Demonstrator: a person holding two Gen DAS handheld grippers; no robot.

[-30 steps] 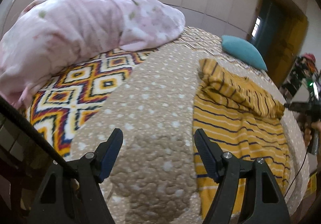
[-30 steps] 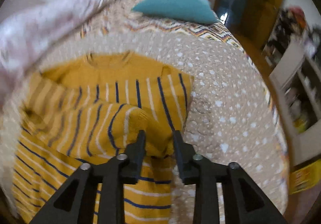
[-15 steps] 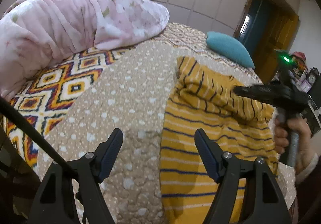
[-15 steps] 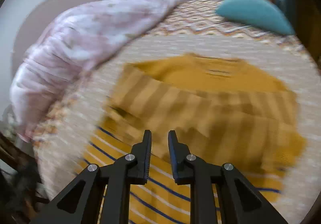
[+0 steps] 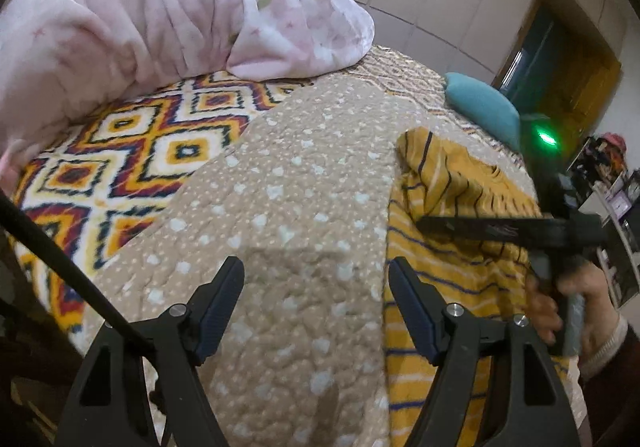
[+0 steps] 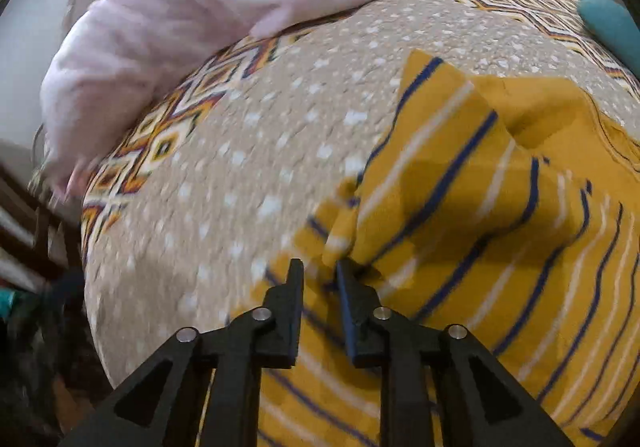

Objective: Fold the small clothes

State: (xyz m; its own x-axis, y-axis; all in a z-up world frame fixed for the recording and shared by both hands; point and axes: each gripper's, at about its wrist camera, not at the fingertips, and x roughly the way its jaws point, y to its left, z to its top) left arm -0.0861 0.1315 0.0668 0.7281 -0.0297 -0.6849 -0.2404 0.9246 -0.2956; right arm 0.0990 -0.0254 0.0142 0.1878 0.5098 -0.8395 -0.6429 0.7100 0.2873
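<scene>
The yellow striped top [image 6: 480,207] lies on the bed's beige dotted quilt [image 5: 304,207], one sleeve folded across its body. The right tongs [image 6: 319,271] pinch a bunched fold of that sleeve, jaws nearly together. The left tongs [image 5: 316,287] hang spread wide above bare quilt, holding nothing (just beside the top's edge). A pink blanket [image 5: 160,15] and teal pillow [image 5: 480,111] sit behind.

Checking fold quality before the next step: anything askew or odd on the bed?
The yellow striped shirt is mid-fold: the right gripper pinches a sleeve end over the body, leaving a bunched, crooked flap. The left gripper is open over bare quilt. The pink blanket is heaped at the far edge. No damage.
</scene>
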